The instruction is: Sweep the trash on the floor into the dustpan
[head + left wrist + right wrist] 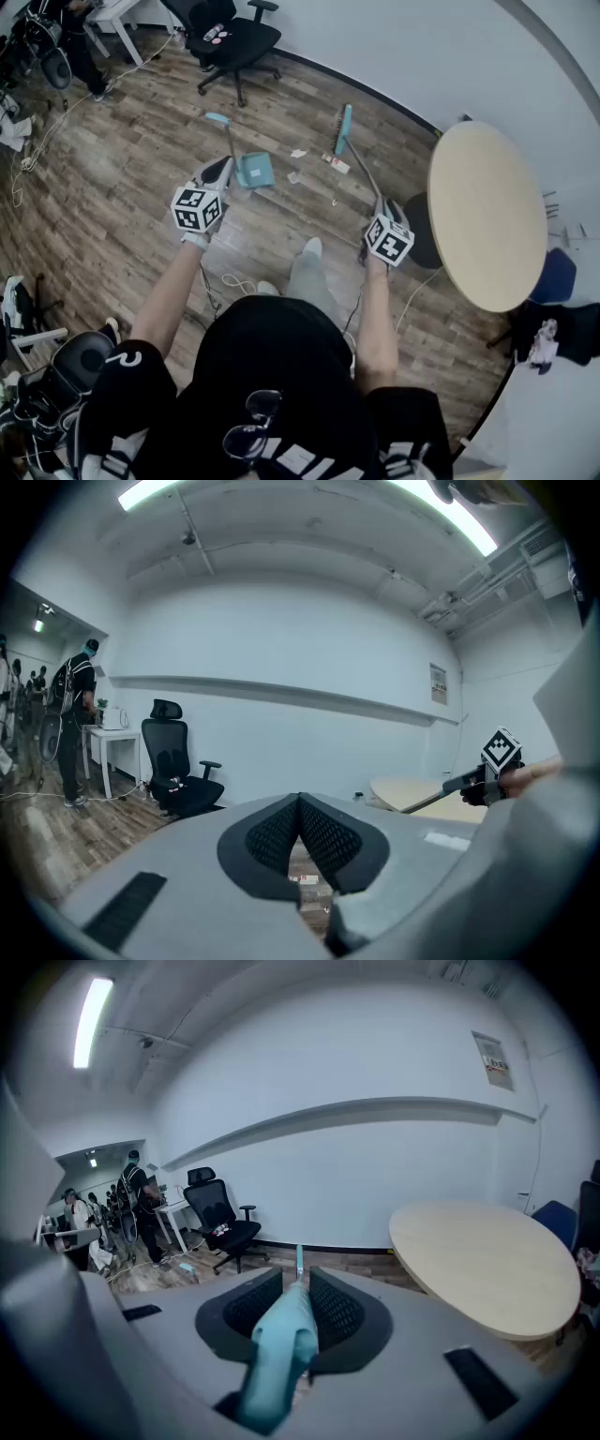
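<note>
Closest in, black shirt [281, 375] with glasses [246, 427] hung at collar. Ahead, right gripper [298, 1302] clamped on teal broom [344, 131] handle, round table [487, 216] crowding that side. Left gripper [300, 803] pinched together on nothing, just beside teal dustpan [254, 171]. Trash [298, 153] scraps (small, pale) scattered on wood floor [141, 159] between dustpan and broom; office chair [234, 42] well beyond

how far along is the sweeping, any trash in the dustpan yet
Done: the right hand-held gripper is shut on the broom handle.
In hand: setting up. The left hand-held gripper is shut with nothing in it, beside the dustpan.
Left: nearly everything. The trash scraps lie on the floor between broom and dustpan, and none shows in the pan.
</note>
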